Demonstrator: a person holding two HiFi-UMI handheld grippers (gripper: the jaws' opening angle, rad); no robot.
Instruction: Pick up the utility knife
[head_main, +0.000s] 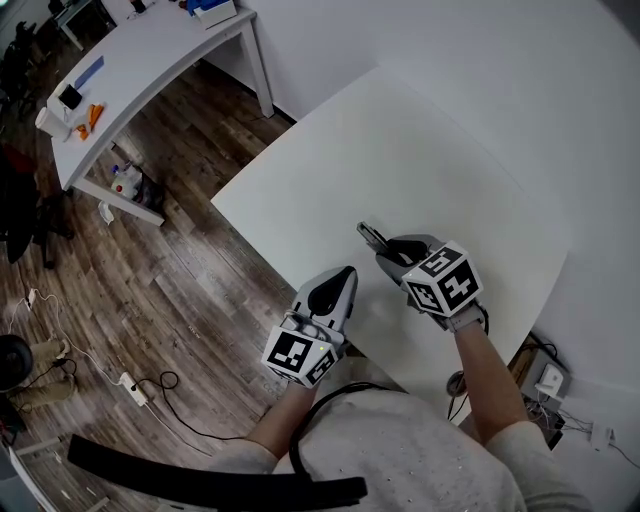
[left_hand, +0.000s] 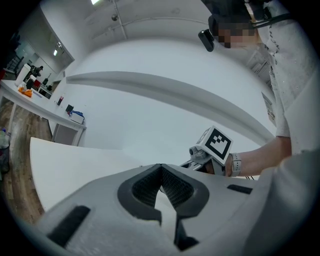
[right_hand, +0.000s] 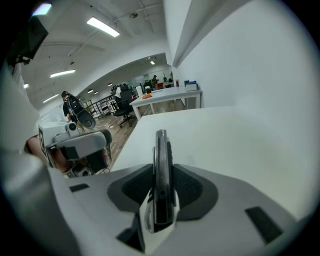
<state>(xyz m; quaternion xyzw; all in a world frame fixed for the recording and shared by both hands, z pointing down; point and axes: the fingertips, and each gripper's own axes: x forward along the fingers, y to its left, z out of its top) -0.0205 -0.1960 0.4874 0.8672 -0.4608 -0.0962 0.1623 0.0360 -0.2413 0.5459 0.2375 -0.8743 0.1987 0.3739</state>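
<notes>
The utility knife (head_main: 371, 235) is a slim dark-grey one, and it hangs a little above the white table (head_main: 420, 150). My right gripper (head_main: 392, 252) is shut on it. In the right gripper view the knife (right_hand: 161, 145) stands on edge between the two pads and sticks out past the fingertips (right_hand: 161, 175). My left gripper (head_main: 341, 283) hovers at the table's near-left edge, beside the right one, shut with nothing in it. In the left gripper view its dark pads (left_hand: 160, 175) meet, and the right gripper (left_hand: 200, 159) shows beyond them.
A second white desk (head_main: 150, 60) with small items stands at the far left across the wooden floor (head_main: 180, 270). Cables and a power strip (head_main: 128, 385) lie on that floor. A white wall (head_main: 450, 40) runs behind the table.
</notes>
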